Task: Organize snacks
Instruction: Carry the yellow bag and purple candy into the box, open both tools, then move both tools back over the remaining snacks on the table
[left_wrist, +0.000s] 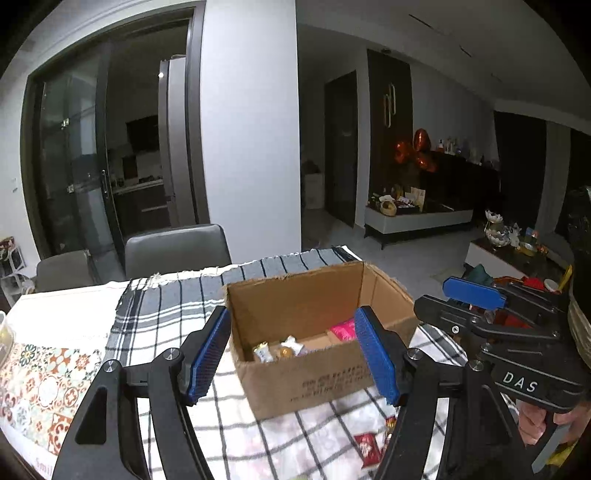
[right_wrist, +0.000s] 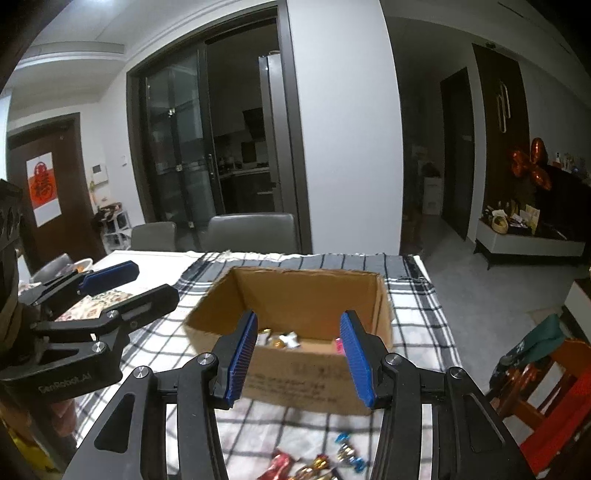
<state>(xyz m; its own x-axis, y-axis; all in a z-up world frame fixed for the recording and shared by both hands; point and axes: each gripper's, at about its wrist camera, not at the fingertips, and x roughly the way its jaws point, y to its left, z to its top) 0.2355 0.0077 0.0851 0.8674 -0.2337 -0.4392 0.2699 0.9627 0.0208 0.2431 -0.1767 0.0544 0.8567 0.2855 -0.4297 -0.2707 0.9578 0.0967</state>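
An open cardboard box (left_wrist: 295, 387) stands on the checked cloth, and also shows in the right wrist view (right_wrist: 295, 384). Inside lie several wrapped candies (left_wrist: 280, 350) and a pink packet (left_wrist: 343, 329). My left gripper (left_wrist: 295, 356) is open and empty, held above the box's near side. My right gripper (right_wrist: 299, 356) is open and empty, also above the box's near side. Loose wrapped snacks lie on the cloth in front of the box: a red packet (left_wrist: 367, 448) and several foil candies (right_wrist: 314, 461). Each gripper shows in the other's view, the right (left_wrist: 461, 299) and the left (right_wrist: 125, 284).
The checked cloth (left_wrist: 166, 314) covers the table's right part; a patterned mat (left_wrist: 44, 384) lies to the left. Two grey chairs (left_wrist: 177, 247) stand behind the table. A red and orange chair (right_wrist: 546, 398) with a green cloth stands at the right.
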